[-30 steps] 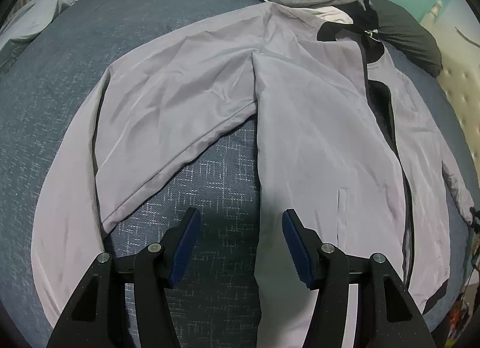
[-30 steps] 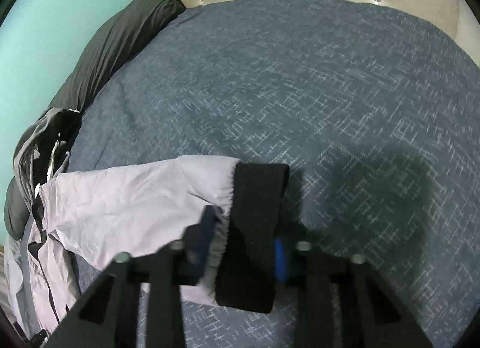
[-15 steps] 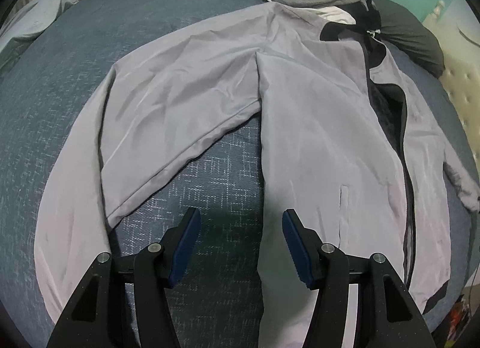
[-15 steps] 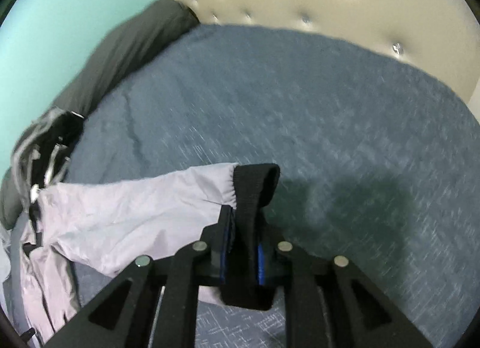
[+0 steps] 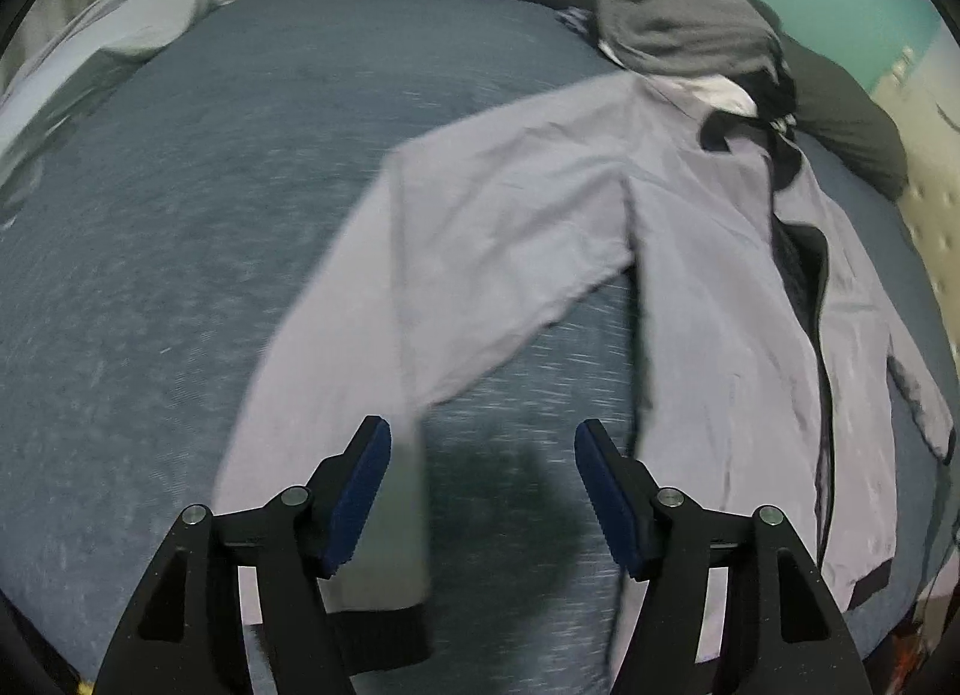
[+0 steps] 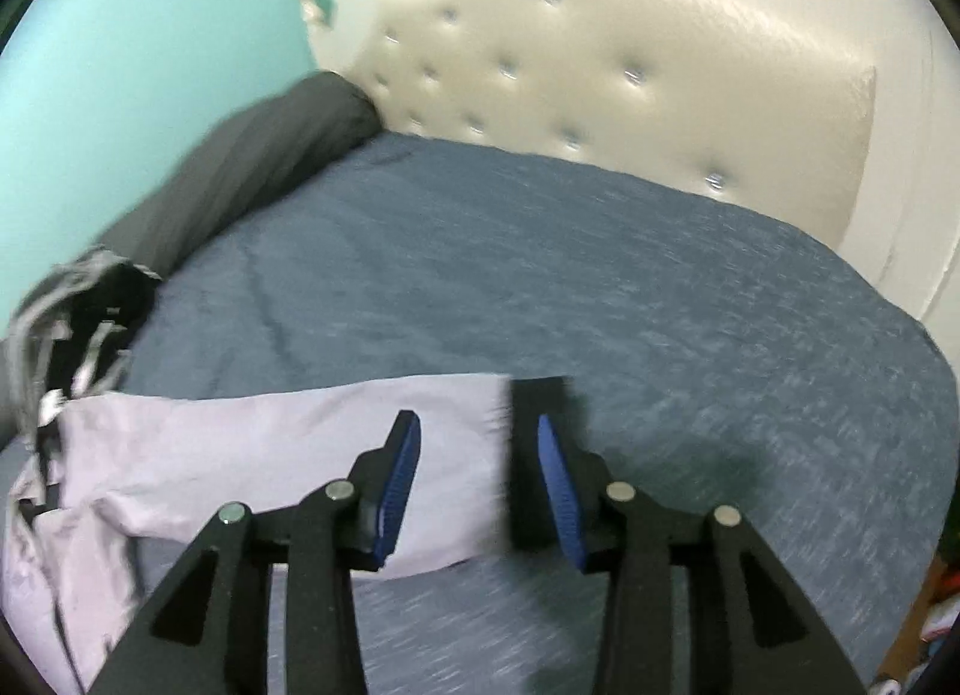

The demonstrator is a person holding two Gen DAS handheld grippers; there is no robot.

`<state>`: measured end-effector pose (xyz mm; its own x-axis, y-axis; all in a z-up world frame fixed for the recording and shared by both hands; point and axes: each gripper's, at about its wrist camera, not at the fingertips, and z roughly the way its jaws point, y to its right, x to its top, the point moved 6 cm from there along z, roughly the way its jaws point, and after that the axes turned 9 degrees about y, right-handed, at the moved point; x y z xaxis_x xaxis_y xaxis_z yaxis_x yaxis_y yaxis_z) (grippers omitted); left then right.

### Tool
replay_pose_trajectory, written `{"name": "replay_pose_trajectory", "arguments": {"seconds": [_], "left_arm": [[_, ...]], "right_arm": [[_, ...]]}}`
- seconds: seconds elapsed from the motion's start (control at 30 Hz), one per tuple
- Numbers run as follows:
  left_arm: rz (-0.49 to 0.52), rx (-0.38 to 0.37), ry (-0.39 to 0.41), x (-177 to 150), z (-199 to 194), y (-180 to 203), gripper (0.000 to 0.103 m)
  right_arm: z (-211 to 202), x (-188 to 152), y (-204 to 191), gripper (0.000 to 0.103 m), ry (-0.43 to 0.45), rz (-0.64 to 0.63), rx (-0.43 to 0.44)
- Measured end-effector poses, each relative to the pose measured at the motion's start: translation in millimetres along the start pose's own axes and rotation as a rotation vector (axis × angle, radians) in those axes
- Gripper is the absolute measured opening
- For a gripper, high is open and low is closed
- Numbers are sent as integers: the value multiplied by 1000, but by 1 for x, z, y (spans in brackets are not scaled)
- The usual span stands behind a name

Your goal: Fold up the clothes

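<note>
- Pale lilac zip-front jacket (image 5: 708, 287) with black trim lies spread on the blue-grey textured bed cover (image 5: 180, 251); the left wrist view shows its whole front and one sleeve angled towards the camera.
- Left hand-held gripper (image 5: 480, 479) hovers open over the bedding between that sleeve and the body, holding nothing.
- Only the right wrist view shows the other sleeve's black cuff (image 6: 540, 401) and the cream tufted headboard (image 6: 630, 77).
- Right hand-held gripper (image 6: 480, 479) is open, its blue pads either side of the sleeve end; contact is hard to judge.
- Both views are motion-blurred.
- Grey folded clothes (image 5: 684, 29) partly cover the collar.
</note>
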<state>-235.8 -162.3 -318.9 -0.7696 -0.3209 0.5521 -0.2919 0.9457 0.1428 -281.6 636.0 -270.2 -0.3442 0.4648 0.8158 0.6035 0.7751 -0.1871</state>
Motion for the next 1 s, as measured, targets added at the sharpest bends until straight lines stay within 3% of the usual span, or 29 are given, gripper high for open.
{"name": "replay_pose_trajectory", "arguments": {"seconds": [0.1,0.23,0.53,0.73,0.77,0.87,1.0], "left_arm": [[-27,34,-6,-7,-2,-22,69],[-28,29,-31,-24,-1,-30,69],[68,53,-89,-62,17,-16,70],[166,108,-100,-71,28,-10,69],[173,110,-100,-71,29,-11,66],[181,116,-97,-70,28,-16,32],[177,112,-82,-65,19,-25,10]], "right_arm": [[-23,-13,-32,42,15,22,79],[-50,-49,-93,42,-43,28,228],[-84,-134,-203,42,-174,24,472],[-98,-183,-238,42,-225,-4,555],[-97,-187,-241,42,-230,-11,560],[-97,-197,-247,42,-244,-29,576],[-96,-198,-243,42,-237,-22,580]]}}
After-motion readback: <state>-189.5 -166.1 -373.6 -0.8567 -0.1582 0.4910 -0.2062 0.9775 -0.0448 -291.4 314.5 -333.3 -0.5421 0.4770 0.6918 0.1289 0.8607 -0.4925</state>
